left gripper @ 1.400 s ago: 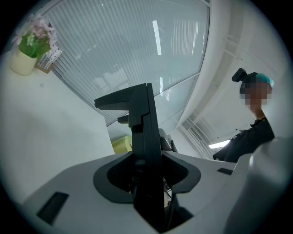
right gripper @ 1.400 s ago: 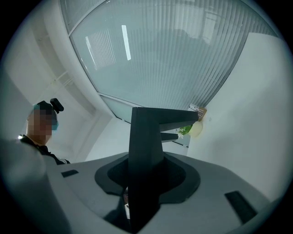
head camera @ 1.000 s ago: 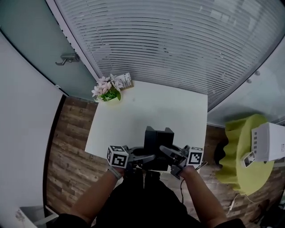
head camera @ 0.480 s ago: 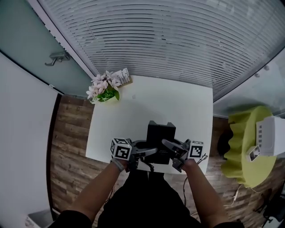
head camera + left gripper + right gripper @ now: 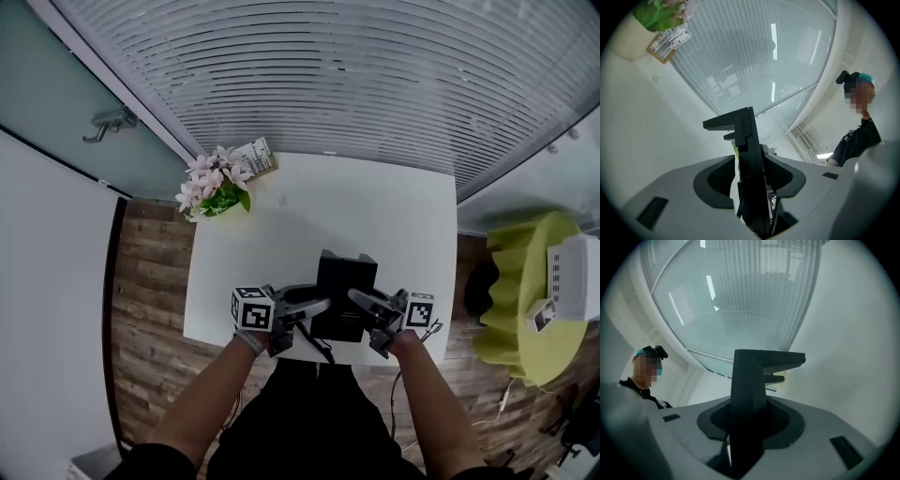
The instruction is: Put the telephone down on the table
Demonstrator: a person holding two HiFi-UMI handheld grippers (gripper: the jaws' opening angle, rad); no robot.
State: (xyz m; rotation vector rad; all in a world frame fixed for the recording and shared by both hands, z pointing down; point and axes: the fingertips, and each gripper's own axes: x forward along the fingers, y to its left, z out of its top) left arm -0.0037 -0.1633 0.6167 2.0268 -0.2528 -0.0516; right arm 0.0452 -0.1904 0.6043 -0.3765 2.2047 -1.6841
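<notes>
The person is holding the black telephone [image 5: 345, 295] with both grippers. The left gripper [image 5: 317, 309] is pinching the telephone's left side. The right gripper [image 5: 362, 302] is pinching its right side. In each gripper view the dark pads are pressing on a thin black edge of the telephone, one pad on each face. So both grips are looking tight.

The telephone is sitting over the near edge of the white table [image 5: 309, 216], right in front of the person. It is lying level between the two grippers. I cannot tell if its bottom is touching the table top or hanging just above it. A thin black cord [image 5: 325, 351] is hanging down from it past the table edge.

I think the person is doing the putting-down step now, and it is nearly done. Next, both hands should go down together and slowly, so the telephone is not tipping. Its whole bottom should be resting on the table, not poking over the edge. Only then should both grippers be opening and pulling away to the sides.

The flower pot [image 5: 214, 192] is standing at the far left corner, well apart, so it is not getting in the way.
</notes>
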